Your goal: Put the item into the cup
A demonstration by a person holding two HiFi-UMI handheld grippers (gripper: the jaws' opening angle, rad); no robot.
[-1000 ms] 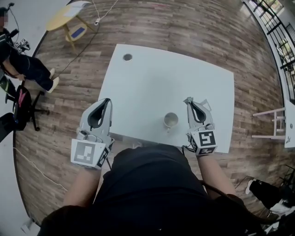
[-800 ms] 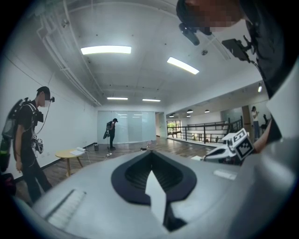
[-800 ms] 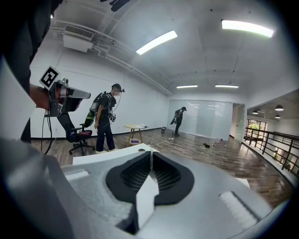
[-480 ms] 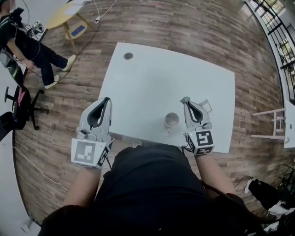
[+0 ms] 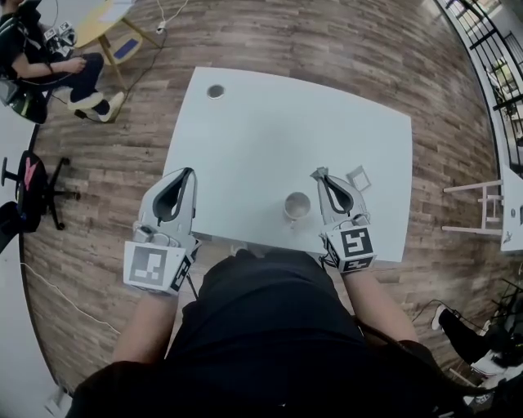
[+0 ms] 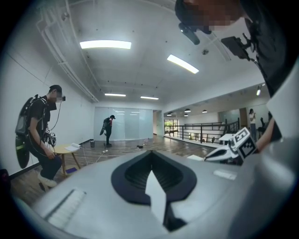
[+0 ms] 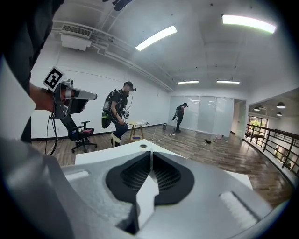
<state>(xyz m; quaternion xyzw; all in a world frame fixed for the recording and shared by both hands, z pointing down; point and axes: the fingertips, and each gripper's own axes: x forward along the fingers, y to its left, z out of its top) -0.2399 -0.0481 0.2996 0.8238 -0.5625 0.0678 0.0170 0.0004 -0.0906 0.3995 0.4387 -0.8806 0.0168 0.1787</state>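
A pale cup [image 5: 297, 206] stands upright near the front edge of the white table [image 5: 270, 139]. A small square pale item [image 5: 358, 178] lies flat on the table, to the right of the cup. My right gripper [image 5: 317, 173] [image 7: 151, 151] hovers between cup and item, its jaws shut with nothing in them. My left gripper [image 5: 188, 171] [image 6: 150, 151] is at the table's front left edge, well away from the cup, jaws shut and empty. In the left gripper view the right gripper [image 6: 233, 148] shows, and in the right gripper view the left gripper [image 7: 65, 95].
A round grommet hole [image 5: 216, 91] sits at the table's far left corner. A person [image 5: 49, 69] sits by a small yellow table [image 5: 102, 20] at far left, with an office chair [image 5: 33, 175] nearby. A railing [image 5: 494, 57] runs along the right.
My right gripper has edged slightly left in the head view, uncovering the small square item. The person at far left has shifted. The left gripper has kept its place.
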